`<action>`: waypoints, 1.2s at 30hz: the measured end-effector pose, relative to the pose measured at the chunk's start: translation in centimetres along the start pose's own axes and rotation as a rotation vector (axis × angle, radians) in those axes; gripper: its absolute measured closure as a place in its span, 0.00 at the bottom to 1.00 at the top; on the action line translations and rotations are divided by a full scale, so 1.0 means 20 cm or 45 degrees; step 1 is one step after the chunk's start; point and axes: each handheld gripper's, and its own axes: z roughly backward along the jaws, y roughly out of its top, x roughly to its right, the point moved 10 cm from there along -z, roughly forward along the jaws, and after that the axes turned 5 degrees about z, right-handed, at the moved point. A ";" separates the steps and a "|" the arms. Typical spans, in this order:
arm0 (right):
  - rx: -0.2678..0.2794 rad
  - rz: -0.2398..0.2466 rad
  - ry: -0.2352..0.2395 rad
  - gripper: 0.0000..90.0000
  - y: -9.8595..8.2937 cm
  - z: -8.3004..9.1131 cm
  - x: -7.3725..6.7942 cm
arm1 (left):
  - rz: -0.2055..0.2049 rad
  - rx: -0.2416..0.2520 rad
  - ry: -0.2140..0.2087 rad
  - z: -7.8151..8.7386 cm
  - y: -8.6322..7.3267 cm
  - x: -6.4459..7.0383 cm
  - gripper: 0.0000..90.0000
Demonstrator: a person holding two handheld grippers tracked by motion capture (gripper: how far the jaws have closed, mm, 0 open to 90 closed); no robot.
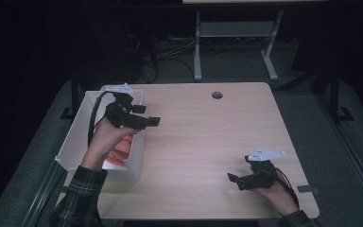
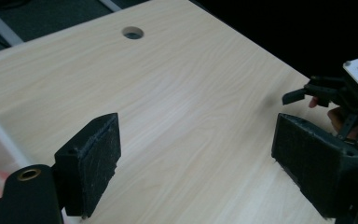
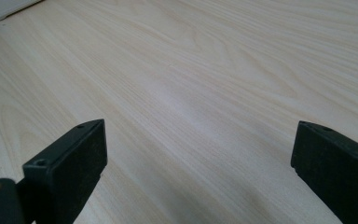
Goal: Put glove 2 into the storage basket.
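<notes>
Left tongs (image 1: 146, 115) gape wide and empty, held above the near wall of the white bin (image 1: 81, 124) at the bench's (image 1: 208, 142) left edge. Right tongs (image 1: 234, 180) rest low, also wide. Judging by this, tilt left down into the bin and square the jaws around the pink item (image 1: 120, 153) before closing.

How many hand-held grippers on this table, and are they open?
2. The left hand-held gripper is over the right wall of the white bin at the table's left, jaws open. The right hand-held gripper is near the front right corner, jaws open.
</notes>
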 end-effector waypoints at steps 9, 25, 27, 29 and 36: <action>0.001 0.002 0.001 0.04 0.00 0.00 0.00 | -0.079 -0.023 -0.048 -0.17 -0.08 0.19 0.17; -0.007 0.005 0.000 0.04 -0.01 0.00 0.00 | -0.135 -0.063 -0.051 -0.41 -0.27 0.32 0.17; -0.007 0.005 0.000 0.04 -0.01 0.00 0.00 | -0.148 -0.093 -0.065 -0.44 -0.32 0.33 0.17; -0.011 0.005 0.004 0.04 -0.01 0.00 0.00 | -0.157 -0.098 -0.067 -0.48 -0.35 0.34 0.17; -0.020 0.008 0.007 0.04 -0.02 -0.01 0.00 | -0.241 -0.140 -0.088 -0.57 -0.47 0.37 0.17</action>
